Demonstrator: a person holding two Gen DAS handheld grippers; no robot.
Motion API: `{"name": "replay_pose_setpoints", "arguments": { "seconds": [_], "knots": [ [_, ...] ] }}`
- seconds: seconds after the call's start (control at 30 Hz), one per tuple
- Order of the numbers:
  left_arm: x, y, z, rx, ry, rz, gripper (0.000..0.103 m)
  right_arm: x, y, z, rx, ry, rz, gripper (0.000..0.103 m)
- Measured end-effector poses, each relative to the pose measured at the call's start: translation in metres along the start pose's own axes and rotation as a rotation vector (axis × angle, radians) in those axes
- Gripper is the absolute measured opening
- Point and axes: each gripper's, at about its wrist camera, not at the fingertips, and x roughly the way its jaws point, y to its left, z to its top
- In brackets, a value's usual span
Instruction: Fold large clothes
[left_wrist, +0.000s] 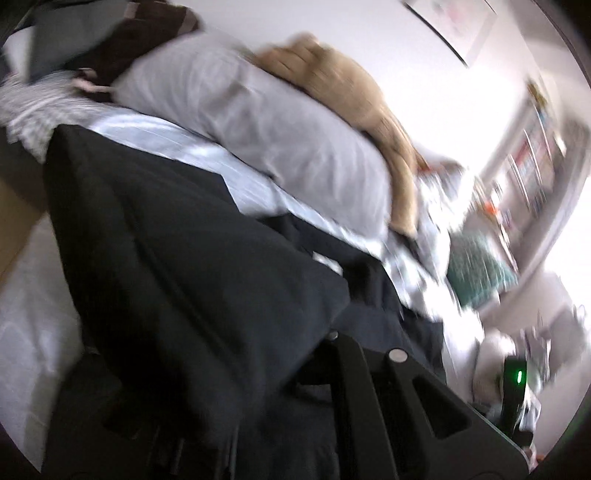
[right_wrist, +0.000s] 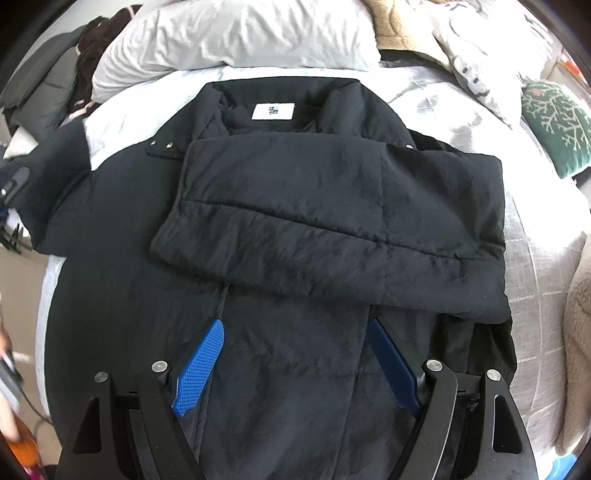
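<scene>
A large black padded jacket (right_wrist: 295, 221) lies spread on the bed, collar and white label (right_wrist: 272, 111) at the far end. Its right sleeve (right_wrist: 332, 206) is folded across the chest. My right gripper (right_wrist: 295, 332) is open with blue pads (right_wrist: 201, 365), hovering over the jacket's lower middle. The left sleeve (right_wrist: 55, 173) stretches to the far left, where my left gripper (right_wrist: 14, 182) shows at its cuff. In the blurred left wrist view the black jacket fabric (left_wrist: 184, 277) drapes over my left gripper (left_wrist: 280, 373) and hides the fingertips; it looks shut on the sleeve.
A grey pillow (right_wrist: 236, 33) and a tan blanket (right_wrist: 399, 29) lie at the head of the bed. A green patterned cushion (right_wrist: 557, 125) sits at the right. The pale quilt (right_wrist: 535, 258) shows around the jacket. Dark clothes (right_wrist: 55, 74) are piled at the far left.
</scene>
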Motion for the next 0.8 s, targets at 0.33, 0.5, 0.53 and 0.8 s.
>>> {"name": "replay_pose_setpoints", "arguments": {
  "seconds": [0.33,0.5,0.53,0.8],
  "knots": [
    [0.093,-0.061,-0.070,0.208,0.429,-0.035,0.025,0.004,-0.021,0.009,0.082,-0.010,0.024,0.083],
    [0.095,-0.066,-0.079,0.244,0.477,0.039,0.034,0.006,-0.030,0.013,0.103,-0.001,0.036,0.083],
    [0.091,-0.070,-0.078,0.251,0.481,0.048,0.040,0.006,-0.031,0.013,0.104,-0.002,0.040,0.083],
    [0.024,-0.081,-0.056,0.259,0.429,0.048,0.075,-0.003,-0.024,0.020,0.097,-0.022,0.097,0.083]
  ]
}}
